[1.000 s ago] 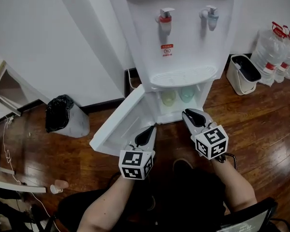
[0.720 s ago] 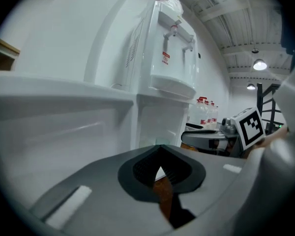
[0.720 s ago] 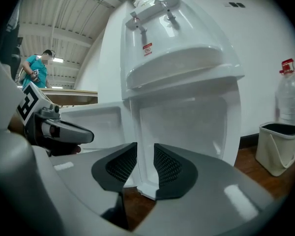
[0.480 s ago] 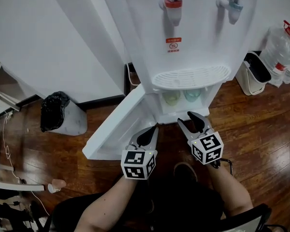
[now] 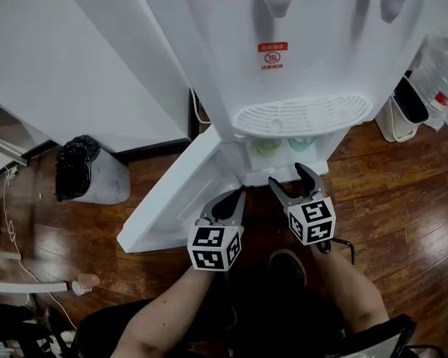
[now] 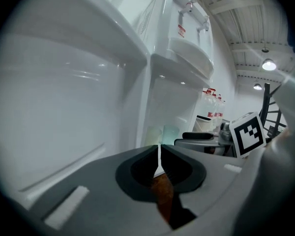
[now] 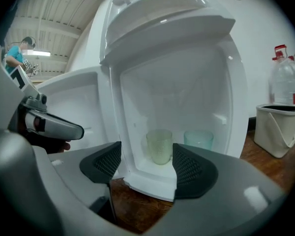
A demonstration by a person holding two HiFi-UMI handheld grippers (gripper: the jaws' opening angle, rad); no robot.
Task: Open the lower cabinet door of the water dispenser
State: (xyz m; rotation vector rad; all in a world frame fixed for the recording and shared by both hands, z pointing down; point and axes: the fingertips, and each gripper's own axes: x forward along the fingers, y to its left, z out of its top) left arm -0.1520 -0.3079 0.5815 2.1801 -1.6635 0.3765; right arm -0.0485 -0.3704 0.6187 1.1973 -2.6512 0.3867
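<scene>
Water dispenser [image 5: 306, 43] fills the top of head view, its back to the white wall. Its lower cabinet door [image 5: 181, 200] stands swung wide to the left. It hinges on the cabinet's left edge, and its free edge reaches out over the wood floor [image 5: 403, 192].

I have bare floor in front of the cabinet mouth. A black-bagged bin [image 5: 81, 168] sits well left of the door, a white bin [image 5: 405, 109] just right of the dispenser.

The cabinet holds two cups side by side on its floor: a yellowish one [image 7: 160, 146] left, a blue-green one [image 7: 198, 138] right. Head view catches only their tops under the drip tray [image 5: 302, 115]; right gripper view shows both in full.

Right gripper [image 5: 289, 176]: jaws have just been opening and now stand wide. Nothing is gripped; the cabinet's front lip shows through the gap.

Left gripper [image 5: 239, 195]: beside the door's inner face, jaws nearly together with a hairline between the tips, empty.
</scene>
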